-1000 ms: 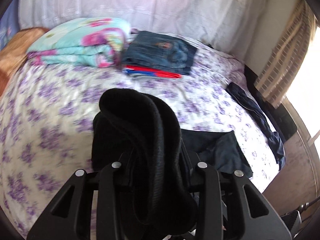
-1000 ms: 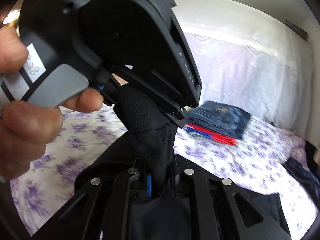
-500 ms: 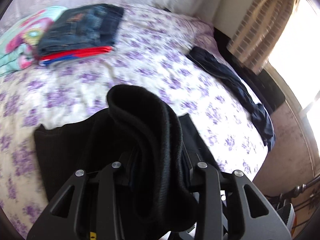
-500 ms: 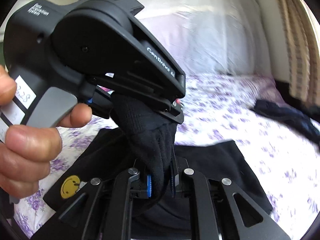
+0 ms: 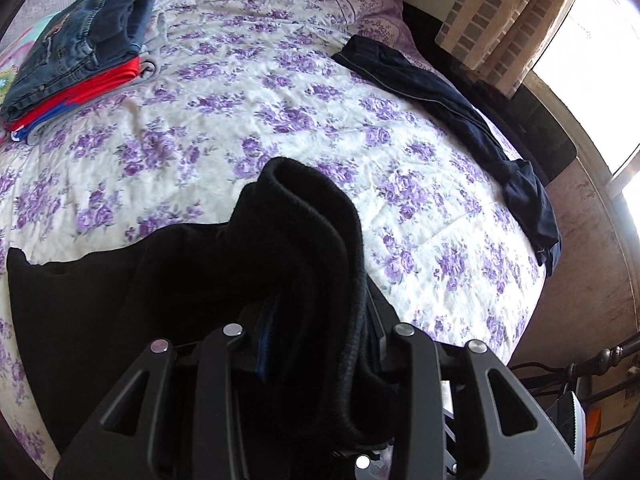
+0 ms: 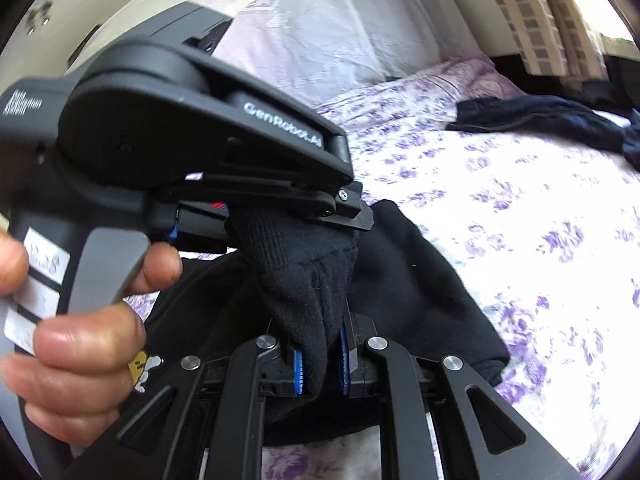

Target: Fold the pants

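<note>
Blk pants (image 5: pixel 120 280); bedsheet (image 5: pixel 280 100) white w/ purple flowers; tongs' pads (image 6: pixel 298 372) blue.

My left gripper (image 5: pixel 316 320) is clamped on a thick bunch of the black pants (image 5: pixel 168 280); the rest of them drapes leftward onto the purple-flowered bedspread (image 5: pixel 280 92); folded jeans (image 5: pixel 80 36) top a pile far left; a dark navy garment (image 5: pixel 460 120) lies at the right edge.

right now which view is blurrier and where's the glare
Right wrist view is blurrier: the bedspread flowers and the hand smear. Left wrist view is sharp, but the window at upper right blows out white; both bend straight edges, fisheye style.
</note>
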The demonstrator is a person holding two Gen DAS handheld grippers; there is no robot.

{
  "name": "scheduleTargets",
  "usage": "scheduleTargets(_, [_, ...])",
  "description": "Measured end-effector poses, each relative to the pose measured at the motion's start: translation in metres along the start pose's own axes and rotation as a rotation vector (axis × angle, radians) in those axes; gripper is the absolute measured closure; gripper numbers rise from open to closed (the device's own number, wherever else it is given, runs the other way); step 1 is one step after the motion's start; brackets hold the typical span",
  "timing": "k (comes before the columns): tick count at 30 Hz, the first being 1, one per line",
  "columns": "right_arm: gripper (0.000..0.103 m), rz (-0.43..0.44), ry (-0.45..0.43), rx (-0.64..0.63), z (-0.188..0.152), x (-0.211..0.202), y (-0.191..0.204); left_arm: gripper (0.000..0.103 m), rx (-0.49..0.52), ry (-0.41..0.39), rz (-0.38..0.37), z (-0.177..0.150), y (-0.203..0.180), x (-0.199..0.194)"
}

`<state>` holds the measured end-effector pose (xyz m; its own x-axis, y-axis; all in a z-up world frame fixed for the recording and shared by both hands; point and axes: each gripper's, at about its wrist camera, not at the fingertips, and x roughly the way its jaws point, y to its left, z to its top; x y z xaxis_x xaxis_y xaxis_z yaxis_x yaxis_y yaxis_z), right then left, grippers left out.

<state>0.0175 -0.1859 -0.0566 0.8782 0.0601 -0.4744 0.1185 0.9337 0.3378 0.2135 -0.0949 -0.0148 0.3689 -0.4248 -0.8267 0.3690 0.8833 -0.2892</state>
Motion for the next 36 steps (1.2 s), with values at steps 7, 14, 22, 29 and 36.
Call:
scheduleTargets(7, [0.087, -0.027, 0.031, 0.079, 0.000, 0.009, -0.019, 0.060, 0.025, 0.012, -0.024, 0.000, -0.009, 0.014])
scheduleTargets(14, [0.063, -0.029, 0.071, 0.109, 0.015, 0.012, -0.039, 0.033, 0.019, -0.108, -0.096, -0.005, 0.011, -0.041])
scheduleTargets(22, [0.052, -0.111, 0.052, 0.038, 0.028, -0.010, -0.037, 0.023, -0.093, -0.289, -0.021, -0.041, 0.090, -0.112])
scheduleTargets(29, [0.052, -0.215, -0.033, -0.084, 0.051, -0.024, -0.025, 0.023, -0.130, -0.277, 0.001, -0.099, 0.142, -0.112])
scheduleTargets(36, [0.062, -0.173, 0.135, -0.100, 0.052, 0.015, -0.028, 0.022, -0.172, -0.295, -0.057, -0.135, 0.162, -0.100])
